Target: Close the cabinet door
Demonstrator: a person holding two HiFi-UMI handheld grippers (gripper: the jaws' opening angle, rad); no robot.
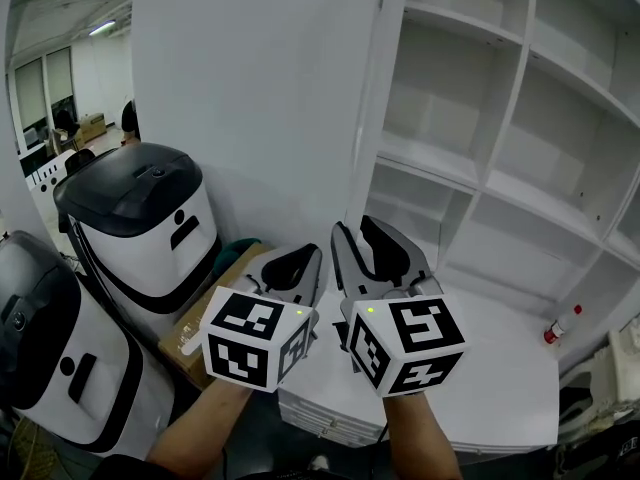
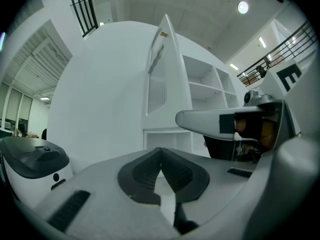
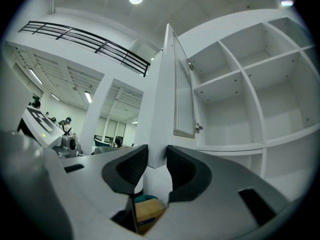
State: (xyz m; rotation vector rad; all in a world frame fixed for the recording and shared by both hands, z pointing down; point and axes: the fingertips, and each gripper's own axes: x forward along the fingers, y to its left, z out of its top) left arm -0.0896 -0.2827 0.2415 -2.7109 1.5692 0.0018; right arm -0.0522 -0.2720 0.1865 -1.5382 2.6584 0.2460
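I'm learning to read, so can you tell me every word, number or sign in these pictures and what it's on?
No words or numbers can be read anywhere.
Left marker cube: black-and-white square patterns only, no letters.
Right marker cube: the same kind of patterns.
Bottle: any print is too small to read.
Cardboard box: its label is too small to read.

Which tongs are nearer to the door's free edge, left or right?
Right. The right tongs stand open with the edge of the door in their gap. The left tongs are shut and empty, beside the right ones, to the left of that edge.
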